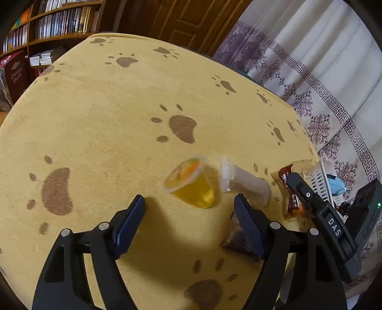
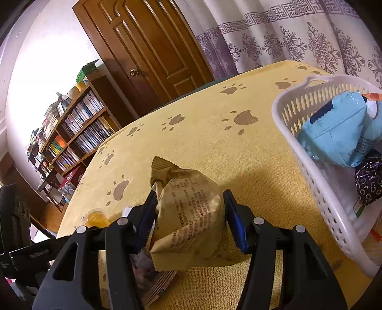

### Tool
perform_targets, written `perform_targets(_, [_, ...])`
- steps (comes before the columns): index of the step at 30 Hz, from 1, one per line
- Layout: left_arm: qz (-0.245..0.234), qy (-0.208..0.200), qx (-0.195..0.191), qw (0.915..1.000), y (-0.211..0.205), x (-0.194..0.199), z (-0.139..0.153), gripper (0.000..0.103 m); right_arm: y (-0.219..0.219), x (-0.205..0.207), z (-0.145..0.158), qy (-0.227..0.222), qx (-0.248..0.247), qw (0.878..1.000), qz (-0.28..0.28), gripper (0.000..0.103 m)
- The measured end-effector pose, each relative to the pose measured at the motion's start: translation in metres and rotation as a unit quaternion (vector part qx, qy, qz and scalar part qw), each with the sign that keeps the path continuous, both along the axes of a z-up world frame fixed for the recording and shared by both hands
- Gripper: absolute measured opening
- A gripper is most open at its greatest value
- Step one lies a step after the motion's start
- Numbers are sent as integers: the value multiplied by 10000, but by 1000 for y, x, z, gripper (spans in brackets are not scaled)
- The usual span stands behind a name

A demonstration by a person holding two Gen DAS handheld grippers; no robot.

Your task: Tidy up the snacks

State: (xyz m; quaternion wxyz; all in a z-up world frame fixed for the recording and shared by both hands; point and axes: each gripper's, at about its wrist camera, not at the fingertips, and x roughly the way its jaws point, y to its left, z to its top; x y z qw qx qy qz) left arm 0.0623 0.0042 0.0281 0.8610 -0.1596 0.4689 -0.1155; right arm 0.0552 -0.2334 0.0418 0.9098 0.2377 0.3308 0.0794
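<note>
A clear cup of orange jelly lies on its side on the yellow paw-print cloth. My left gripper is open, and the cup's base lies just ahead of its tips, touching neither pad. A white wrapped snack lies right of the cup. A dark packet is partly hidden under the right-hand finger. My right gripper is shut on a brown paper snack packet, held just above the cloth. The jelly cup shows small at the lower left of that view.
A white slotted basket stands right of the held packet with a light blue packet and a dark foil-wrapped snack inside. The table's far edge meets a patterned curtain. Bookshelves and a wooden door stand beyond.
</note>
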Motion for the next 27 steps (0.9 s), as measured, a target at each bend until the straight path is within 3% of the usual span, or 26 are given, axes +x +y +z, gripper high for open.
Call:
perform_targets(3, [140,7,22,9999,-6,7,-1,66,0,0,0,-2,2,10000,-1,57])
perform_targets(7, [429,-77,267,9987,-7,20,-2,47,0,0,0,-3,8,10000,-2,57])
perform_targets(13, [270,-434,520,9973,-9,22,-2,46,1,-1,1,-23,-25,10000,15,57])
perform_targets(18, [103,-581,374,9976,-6,21,1,45,-1,-3,2,-76,43,10000,-12,57])
perform_targets(23, [-1,-894,523,9946,-12,12,16,45,-12,-4,1,-22,372,9992,-132,55])
perform_targets(27, [-107,-1082,570,9924,-18,4,26,45,-11,-7,2,1,351,9993,-162,54])
